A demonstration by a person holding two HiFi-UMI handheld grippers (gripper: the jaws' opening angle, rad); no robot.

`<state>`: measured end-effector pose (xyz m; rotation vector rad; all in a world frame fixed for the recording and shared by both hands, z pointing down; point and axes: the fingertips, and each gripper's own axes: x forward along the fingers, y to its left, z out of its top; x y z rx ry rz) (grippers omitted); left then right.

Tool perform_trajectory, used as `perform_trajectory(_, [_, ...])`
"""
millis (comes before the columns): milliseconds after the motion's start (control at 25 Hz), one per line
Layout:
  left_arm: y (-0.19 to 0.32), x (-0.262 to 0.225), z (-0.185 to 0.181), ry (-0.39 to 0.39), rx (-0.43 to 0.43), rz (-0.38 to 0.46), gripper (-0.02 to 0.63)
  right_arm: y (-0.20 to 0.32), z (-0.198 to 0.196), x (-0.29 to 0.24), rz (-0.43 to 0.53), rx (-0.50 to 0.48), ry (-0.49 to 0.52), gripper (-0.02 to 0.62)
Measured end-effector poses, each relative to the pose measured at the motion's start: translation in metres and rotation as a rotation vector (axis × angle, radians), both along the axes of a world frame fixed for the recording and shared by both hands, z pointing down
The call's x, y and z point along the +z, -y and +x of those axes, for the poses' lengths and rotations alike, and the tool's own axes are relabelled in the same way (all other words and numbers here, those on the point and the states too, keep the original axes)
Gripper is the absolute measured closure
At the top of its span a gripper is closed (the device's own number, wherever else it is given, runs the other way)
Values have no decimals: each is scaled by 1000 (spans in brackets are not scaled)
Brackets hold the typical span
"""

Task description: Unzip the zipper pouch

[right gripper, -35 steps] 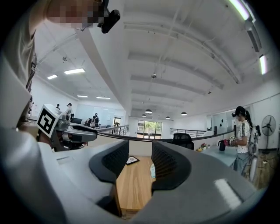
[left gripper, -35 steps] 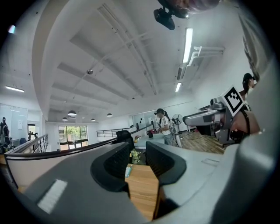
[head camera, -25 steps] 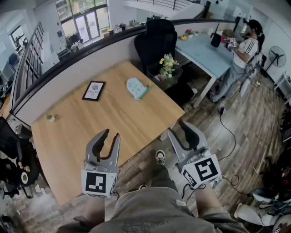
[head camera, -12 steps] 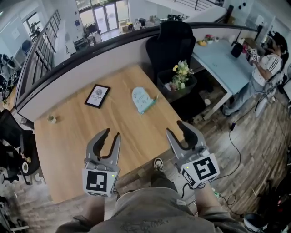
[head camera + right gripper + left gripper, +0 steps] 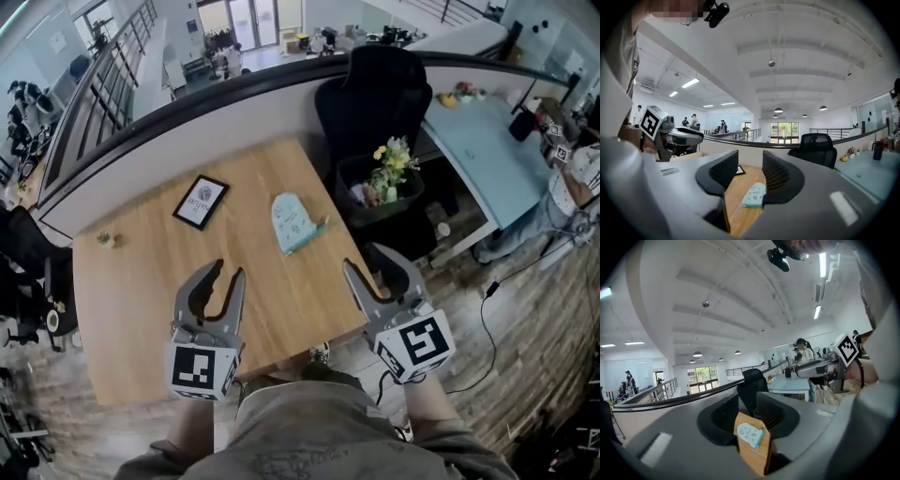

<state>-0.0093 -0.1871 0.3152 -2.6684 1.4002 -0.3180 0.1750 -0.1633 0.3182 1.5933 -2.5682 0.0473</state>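
The left gripper [image 5: 228, 274] and right gripper [image 5: 366, 262] hang empty, jaws apart, aimed at the zipper pouch [image 5: 292, 222] lying flat on the surface [image 5: 141, 291], well apart from both, presumably lined up for an approach

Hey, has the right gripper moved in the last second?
Yes. The right gripper has come in toward the wooden table: it was over the floor off the table's corner, and now its jaws reach the table's right edge.

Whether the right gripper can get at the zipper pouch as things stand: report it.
Probably yes. The right gripper is open and empty, and only bare table lies between it and the zipper pouch, which lies flat and uncovered. It is not there yet.
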Motion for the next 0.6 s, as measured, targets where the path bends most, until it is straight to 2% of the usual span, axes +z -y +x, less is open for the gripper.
perform_trajectory(320, [20,11,7,33,-66,-28,486,37,8,13,-21,-67,3,449])
perform_trajectory(600, [34,24,-3,44,-69,-59,486,50,5,20,-46,-51,1,449])
